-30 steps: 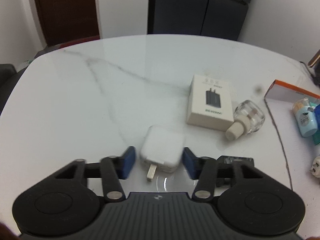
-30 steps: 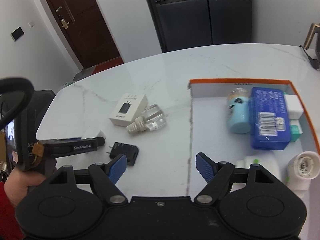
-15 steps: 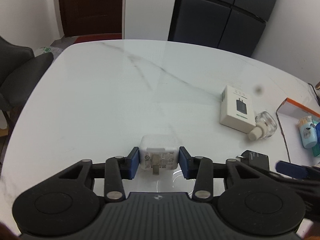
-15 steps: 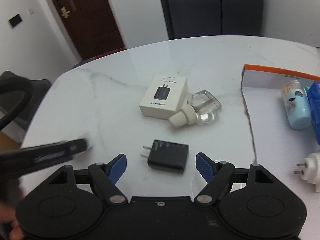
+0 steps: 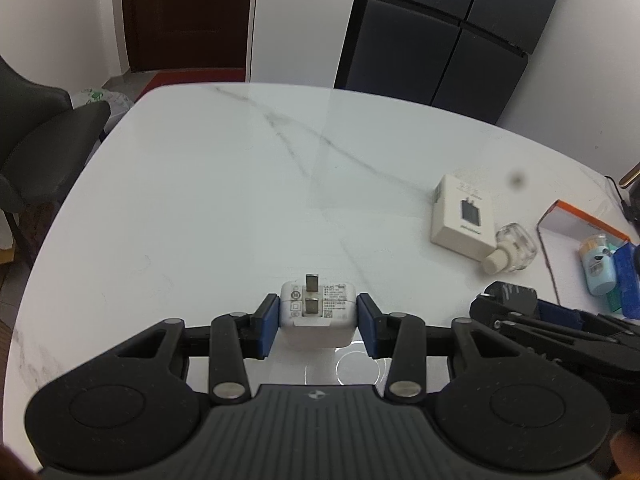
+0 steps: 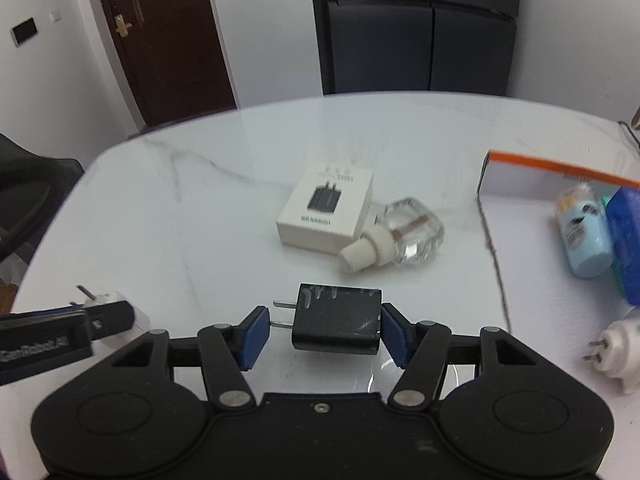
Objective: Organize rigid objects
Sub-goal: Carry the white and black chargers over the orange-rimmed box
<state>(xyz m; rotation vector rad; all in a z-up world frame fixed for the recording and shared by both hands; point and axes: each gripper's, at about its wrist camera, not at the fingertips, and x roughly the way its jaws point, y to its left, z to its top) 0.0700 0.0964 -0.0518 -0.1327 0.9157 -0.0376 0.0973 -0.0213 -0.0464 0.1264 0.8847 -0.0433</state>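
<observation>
My left gripper (image 5: 317,325) is shut on a white plug adapter (image 5: 316,312), prongs facing up, lifted a little off the white marble table (image 5: 200,208). My right gripper (image 6: 323,332) stands around a black plug adapter (image 6: 337,324); the right pad touches it, the left pad sits at its prongs with a gap to the body. The black adapter also shows in the left wrist view (image 5: 506,300). An orange-rimmed box lid (image 6: 560,264) at the right holds several items.
A white charger box (image 6: 326,208) and a clear bottle with a cream cap (image 6: 394,240) lie mid-table. In the lid are a light blue bottle (image 6: 582,236), a blue box (image 6: 628,244) and a white plug (image 6: 616,348). A dark chair (image 5: 40,144) stands at the left.
My left gripper closed on the white adapter and raised it, turning its prongs up. My right gripper moved left from the lid to the black adapter and narrowed around it.
</observation>
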